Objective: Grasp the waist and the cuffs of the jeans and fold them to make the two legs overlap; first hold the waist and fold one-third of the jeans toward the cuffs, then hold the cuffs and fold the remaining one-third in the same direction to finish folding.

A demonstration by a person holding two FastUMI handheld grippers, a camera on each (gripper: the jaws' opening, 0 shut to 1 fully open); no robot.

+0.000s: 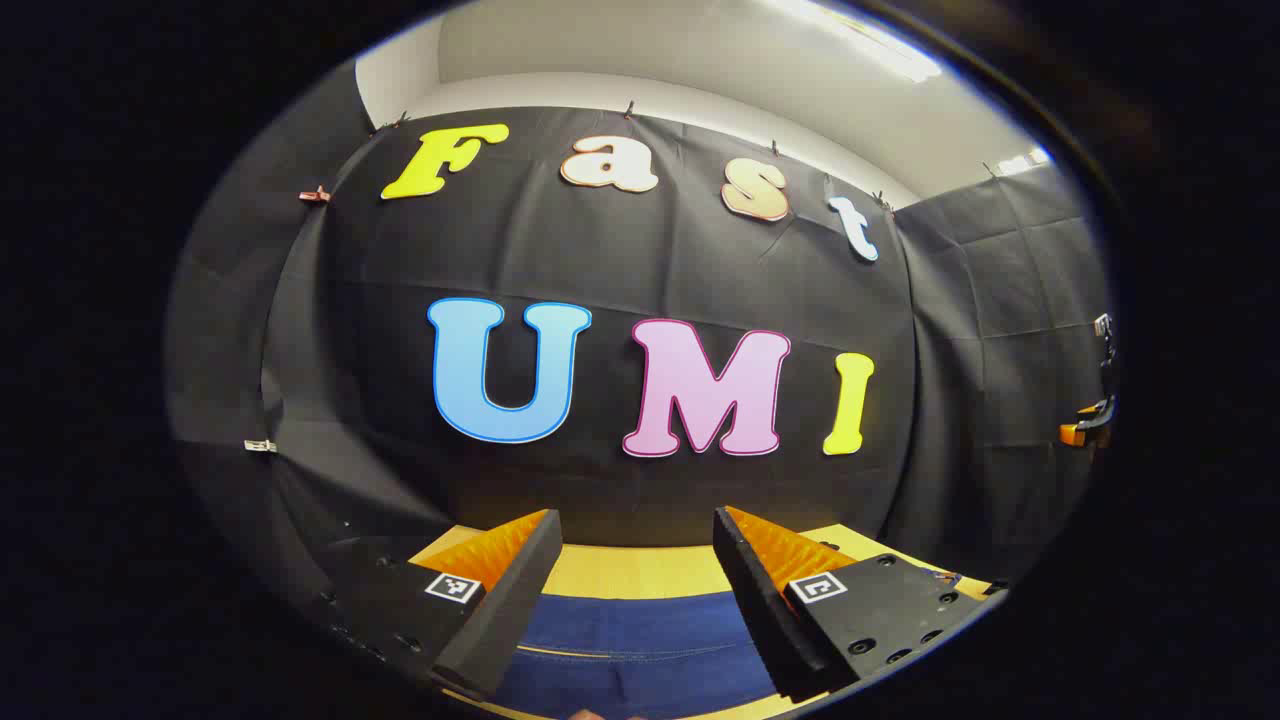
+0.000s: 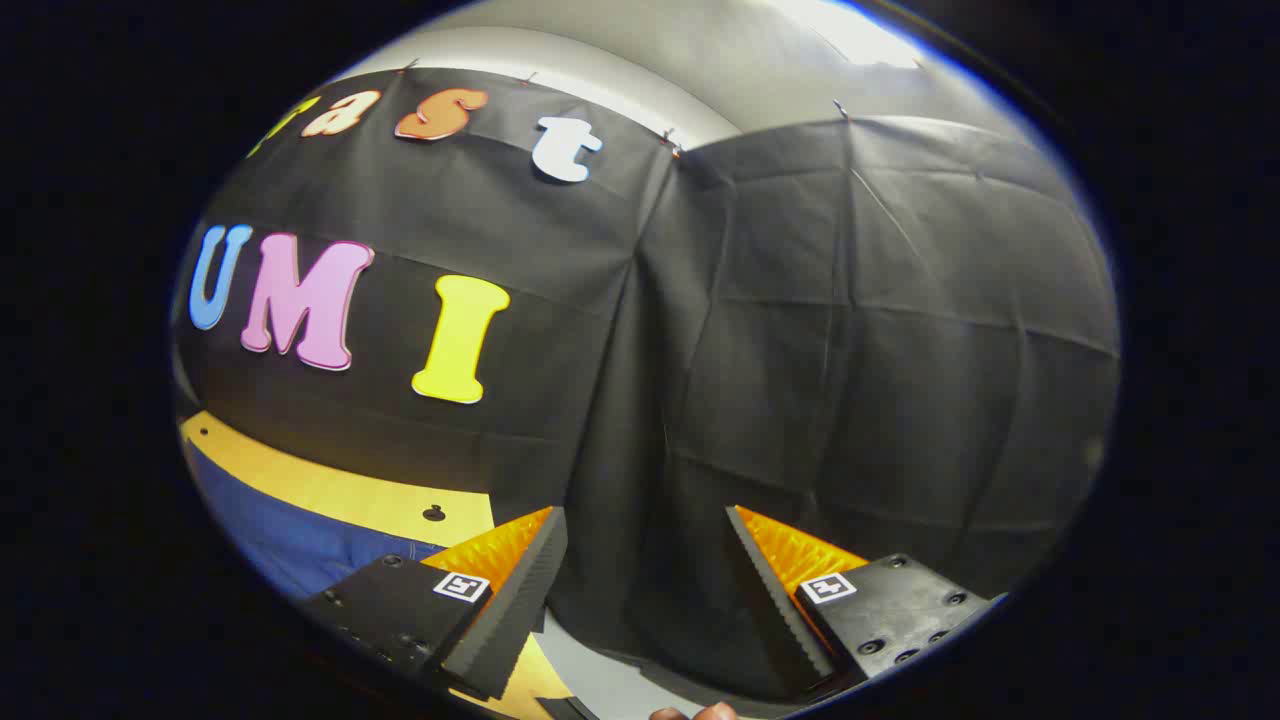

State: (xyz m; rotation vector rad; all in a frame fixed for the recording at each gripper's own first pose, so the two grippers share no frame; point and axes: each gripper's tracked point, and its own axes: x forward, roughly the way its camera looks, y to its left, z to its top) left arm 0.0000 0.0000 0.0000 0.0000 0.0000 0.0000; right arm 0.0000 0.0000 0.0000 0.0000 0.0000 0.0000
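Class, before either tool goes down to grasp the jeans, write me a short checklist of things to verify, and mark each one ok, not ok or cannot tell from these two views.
1. Left tool open: ok, a wide gap between the fingers.
2. Right tool open: ok, fingers spread, nothing between them.
3. Left tool aimed at the jeans: ok, blue denim lies on the table between and below its fingers.
4. Right tool aimed at the jeans: not ok, it faces the booth corner, with the denim off to its left.
5. Waist and cuffs located: cannot tell, just a strip of denim with a seam is visible.
6. Legs already overlapped: cannot tell.
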